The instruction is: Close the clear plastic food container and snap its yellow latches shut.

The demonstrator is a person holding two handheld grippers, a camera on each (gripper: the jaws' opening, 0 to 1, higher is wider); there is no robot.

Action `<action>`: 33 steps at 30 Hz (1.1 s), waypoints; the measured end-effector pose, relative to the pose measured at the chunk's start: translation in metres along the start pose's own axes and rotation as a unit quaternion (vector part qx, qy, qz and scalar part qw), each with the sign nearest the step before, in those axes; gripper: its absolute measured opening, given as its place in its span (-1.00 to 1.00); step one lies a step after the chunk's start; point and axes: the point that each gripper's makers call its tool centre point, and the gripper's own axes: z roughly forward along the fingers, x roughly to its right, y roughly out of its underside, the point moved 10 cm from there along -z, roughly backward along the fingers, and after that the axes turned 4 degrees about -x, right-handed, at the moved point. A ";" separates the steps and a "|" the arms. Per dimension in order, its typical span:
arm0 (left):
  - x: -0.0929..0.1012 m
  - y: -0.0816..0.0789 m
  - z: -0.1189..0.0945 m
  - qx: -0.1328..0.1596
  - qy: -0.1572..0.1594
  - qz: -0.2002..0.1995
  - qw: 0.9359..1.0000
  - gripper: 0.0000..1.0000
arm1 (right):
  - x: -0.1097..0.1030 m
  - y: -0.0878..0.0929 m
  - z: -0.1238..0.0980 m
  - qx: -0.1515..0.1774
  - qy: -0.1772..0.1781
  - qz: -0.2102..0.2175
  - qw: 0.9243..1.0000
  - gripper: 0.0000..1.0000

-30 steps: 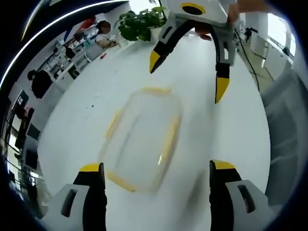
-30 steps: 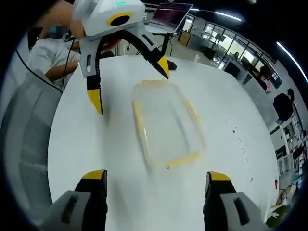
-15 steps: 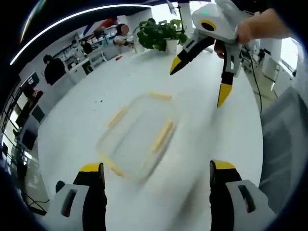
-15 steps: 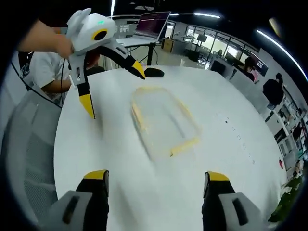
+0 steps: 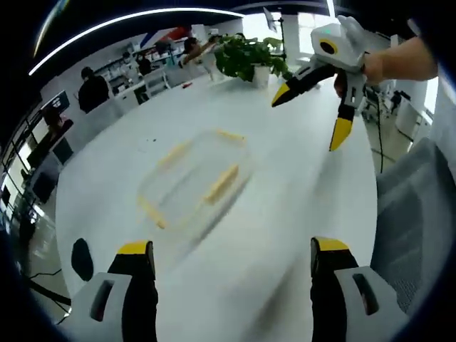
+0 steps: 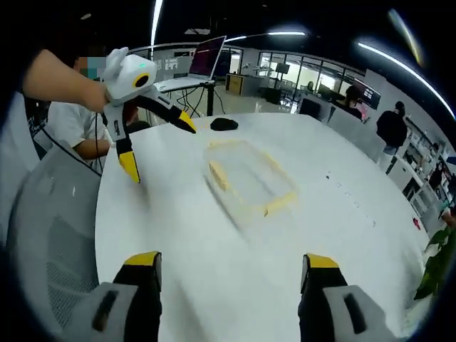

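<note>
A round white table (image 5: 299, 206) spreads wide under both my grippers, with a grey mesh chair (image 6: 53, 235) tucked against its edge on my right gripper's left side. On the far rim in the left gripper view stands a potted plant (image 5: 249, 58), and people sit at desks beyond it.

Near the middle of the table lies the clear plastic food container (image 5: 192, 184), blurred, flat on the surface and well apart from both tools. Its yellow latches (image 6: 219, 177) show as soft streaks along the edges; I cannot tell whether the lid is seated or any latch is snapped.

My left gripper (image 5: 228, 249) is held over the near edge of the table, jaws spread wide with nothing between them. My right gripper (image 6: 228, 258) is likewise spread wide and grips nothing.

A small dark object (image 6: 224, 124) rests on the table past the container in the right gripper view.
</note>
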 end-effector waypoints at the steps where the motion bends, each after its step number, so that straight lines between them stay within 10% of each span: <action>1: 0.002 0.002 -0.001 0.004 0.000 -0.007 1.000 0.75 | -0.002 0.003 -0.002 0.000 0.000 0.003 1.000 0.60; 33: 0.034 0.095 -0.056 0.014 -0.056 -0.103 0.993 0.79 | -0.065 0.068 -0.040 0.076 0.045 0.078 0.993 0.59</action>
